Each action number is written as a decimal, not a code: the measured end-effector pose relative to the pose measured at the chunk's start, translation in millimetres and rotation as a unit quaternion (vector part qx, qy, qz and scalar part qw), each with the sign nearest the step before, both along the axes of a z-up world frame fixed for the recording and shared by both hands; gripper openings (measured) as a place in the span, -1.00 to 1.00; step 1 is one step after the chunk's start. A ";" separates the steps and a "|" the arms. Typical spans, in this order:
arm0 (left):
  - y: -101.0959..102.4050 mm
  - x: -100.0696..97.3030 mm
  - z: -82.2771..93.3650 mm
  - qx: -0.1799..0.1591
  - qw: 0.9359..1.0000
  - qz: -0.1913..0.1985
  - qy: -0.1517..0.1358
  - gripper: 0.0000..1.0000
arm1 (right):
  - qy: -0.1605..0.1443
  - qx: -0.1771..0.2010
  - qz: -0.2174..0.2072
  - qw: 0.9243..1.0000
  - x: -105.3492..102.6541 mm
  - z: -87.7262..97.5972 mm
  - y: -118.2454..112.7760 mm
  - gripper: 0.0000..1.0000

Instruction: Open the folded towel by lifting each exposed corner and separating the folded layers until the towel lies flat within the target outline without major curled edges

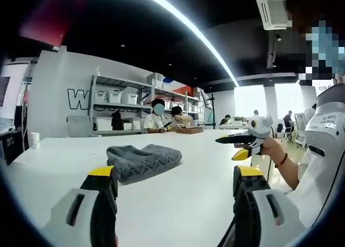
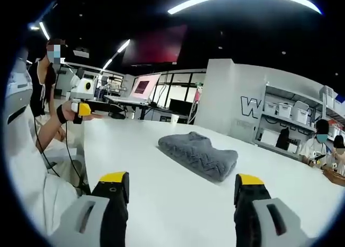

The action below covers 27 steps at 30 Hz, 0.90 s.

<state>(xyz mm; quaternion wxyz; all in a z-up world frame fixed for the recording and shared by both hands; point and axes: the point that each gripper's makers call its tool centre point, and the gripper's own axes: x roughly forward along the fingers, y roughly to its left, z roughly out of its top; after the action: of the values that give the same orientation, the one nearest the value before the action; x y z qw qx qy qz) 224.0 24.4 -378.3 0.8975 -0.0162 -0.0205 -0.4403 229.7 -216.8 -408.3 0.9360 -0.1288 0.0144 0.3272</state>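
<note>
A grey towel lies folded in a thick, plush bundle on the white desk, ahead of both claws. The left claw and right claw hover wide open, empty. The towel looks soft, light and floppy; a loose corner at its edge seems the best grip.

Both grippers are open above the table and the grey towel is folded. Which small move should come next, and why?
Probably bring the left gripper forward and down to the nearest edge of the folded towel. Both grippers, including the right gripper, are open and apart from it, so no layer is lifted yet.
</note>
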 end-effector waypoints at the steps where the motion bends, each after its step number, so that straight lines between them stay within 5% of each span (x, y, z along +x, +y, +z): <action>1: 1.1 0.0 0.3 -0.001 1.000 0.000 0.001 0.74 | 0.000 0.002 0.000 1.000 -0.1 0.5 0.0 0.61; 27: 3.5 -2.9 2.6 -0.012 1.000 -0.011 0.009 0.72 | -0.010 0.000 0.004 1.000 -1.3 4.4 3.6 0.61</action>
<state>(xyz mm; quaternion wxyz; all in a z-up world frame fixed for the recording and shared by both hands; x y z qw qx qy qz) 221.1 28.0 -375.7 0.8925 -0.0314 -0.0172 -0.4497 228.4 -213.2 -403.9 0.9349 -0.1321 0.0040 0.3294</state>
